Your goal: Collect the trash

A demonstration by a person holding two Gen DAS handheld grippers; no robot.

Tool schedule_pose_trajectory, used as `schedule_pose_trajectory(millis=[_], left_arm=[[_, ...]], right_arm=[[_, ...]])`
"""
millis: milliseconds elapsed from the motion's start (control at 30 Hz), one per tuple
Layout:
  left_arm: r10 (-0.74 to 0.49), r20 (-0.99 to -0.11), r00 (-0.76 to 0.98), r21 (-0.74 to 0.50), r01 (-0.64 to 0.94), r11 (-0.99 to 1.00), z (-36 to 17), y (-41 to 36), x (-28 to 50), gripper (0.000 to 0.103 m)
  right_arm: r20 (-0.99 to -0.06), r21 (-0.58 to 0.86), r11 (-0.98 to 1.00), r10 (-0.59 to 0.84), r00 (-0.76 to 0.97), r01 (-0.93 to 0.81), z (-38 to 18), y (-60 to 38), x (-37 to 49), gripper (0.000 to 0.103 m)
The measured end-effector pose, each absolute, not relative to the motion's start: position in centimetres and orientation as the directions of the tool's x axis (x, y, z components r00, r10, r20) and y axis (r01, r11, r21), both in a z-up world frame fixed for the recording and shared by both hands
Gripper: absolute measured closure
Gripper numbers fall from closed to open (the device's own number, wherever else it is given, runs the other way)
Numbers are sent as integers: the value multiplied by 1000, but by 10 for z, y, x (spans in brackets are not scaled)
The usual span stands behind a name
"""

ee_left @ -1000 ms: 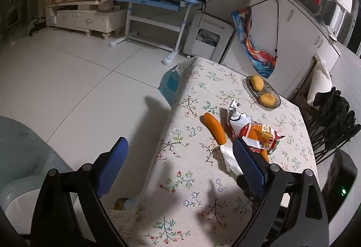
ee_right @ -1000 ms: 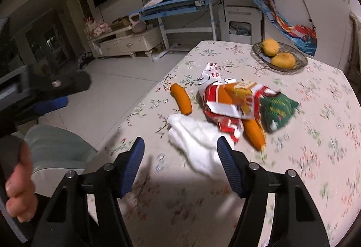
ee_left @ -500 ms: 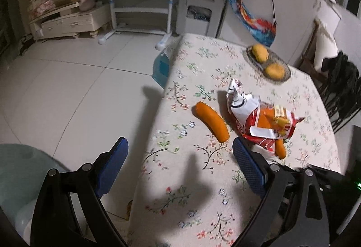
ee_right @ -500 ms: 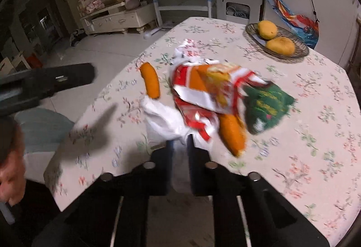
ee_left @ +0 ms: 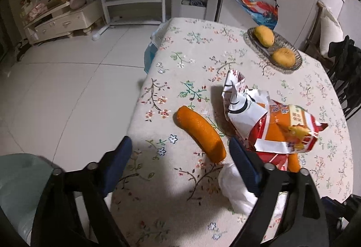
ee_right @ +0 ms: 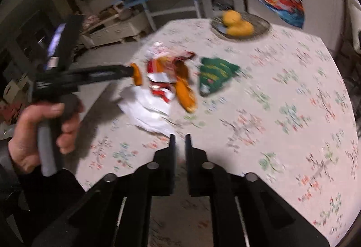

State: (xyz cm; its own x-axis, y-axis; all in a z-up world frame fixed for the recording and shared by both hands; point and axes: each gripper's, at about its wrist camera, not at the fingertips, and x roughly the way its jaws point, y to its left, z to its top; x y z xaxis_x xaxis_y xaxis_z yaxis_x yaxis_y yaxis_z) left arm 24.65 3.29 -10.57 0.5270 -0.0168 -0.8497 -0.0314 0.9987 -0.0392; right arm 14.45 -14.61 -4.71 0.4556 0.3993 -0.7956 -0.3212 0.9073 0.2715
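We look down on a table (ee_left: 185,197) under a floral cloth, where the trash lies in a loose pile toward its near left part. Our left gripper (ee_left: 180,156) hangs over the table's left edge with its jaws wide but closing; the near end of an orange sausage-shaped piece (ee_left: 200,133) lies between the blue pads (ee_left: 242,163), and neither pad presses on it. Just right of that piece sits a crumpled red and white wrapper (ee_left: 270,129), with a second orange piece (ee_left: 293,162) partly under it. A white plastic bag (ee_left: 234,193) lies at the near side of the pile, partly hidden behind the right pad. In the right wrist view, which is blurred, our right gripper (ee_right: 179,141) shows a narrow gap between its jaws, which are opening; the near corner of the white plastic bag (ee_right: 149,111) reaches their tips, but we cannot tell whether it is pinched. A green wrapper (ee_right: 214,73) lies just right of the pile, apart from the red one. Our left hand (ee_right: 45,129) grips the left gripper's handle at the left of this view. A dish (ee_left: 291,48) holding two yellow fruits (ee_left: 264,36) stands at the far right of the table, well apart from the trash.
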Motion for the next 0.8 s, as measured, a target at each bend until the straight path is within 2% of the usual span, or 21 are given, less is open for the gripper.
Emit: schedule_pose_trajectory(millis=[67, 300, 500, 633, 667, 700, 733, 767, 800], left_arm=[[-26, -858, 514, -42, -20, 999, -110, 31, 250, 33], [-91, -863, 497, -100, 8, 995, -108, 35, 258, 35], [-127, -877, 463, -131, 24, 991, -109, 42, 264, 35], [-118, -879, 462, -103, 57, 993, -109, 34, 263, 35], [-115, -880, 461, -99, 58, 993, -110, 33, 264, 35], [-112, -881, 460, -97, 57, 994, -110, 33, 265, 35], [-106, -881, 461, -93, 51, 994, -111, 33, 265, 35], [-99, -881, 463, -89, 43, 995, -111, 34, 265, 35], [-96, -880, 465, -90, 36, 995, -111, 35, 266, 35]], right_arm=[[-784, 260, 894, 416, 462, -364, -46, -131, 148, 56], [-794, 210, 855, 432, 427, -474, -61, -86, 165, 56], [-817, 146, 862, 382, 432, -486, -79, -72, 184, 55], [-824, 114, 880, 343, 452, -460, -79, -76, 197, 53], [-824, 114, 884, 339, 454, -453, -79, -78, 200, 58], [-824, 110, 890, 330, 461, -442, -79, -81, 201, 71], [-826, 105, 896, 320, 463, -431, -79, -85, 203, 79], [-829, 118, 898, 324, 457, -423, -79, -90, 205, 92], [-830, 137, 900, 332, 447, -414, -79, -95, 206, 95]])
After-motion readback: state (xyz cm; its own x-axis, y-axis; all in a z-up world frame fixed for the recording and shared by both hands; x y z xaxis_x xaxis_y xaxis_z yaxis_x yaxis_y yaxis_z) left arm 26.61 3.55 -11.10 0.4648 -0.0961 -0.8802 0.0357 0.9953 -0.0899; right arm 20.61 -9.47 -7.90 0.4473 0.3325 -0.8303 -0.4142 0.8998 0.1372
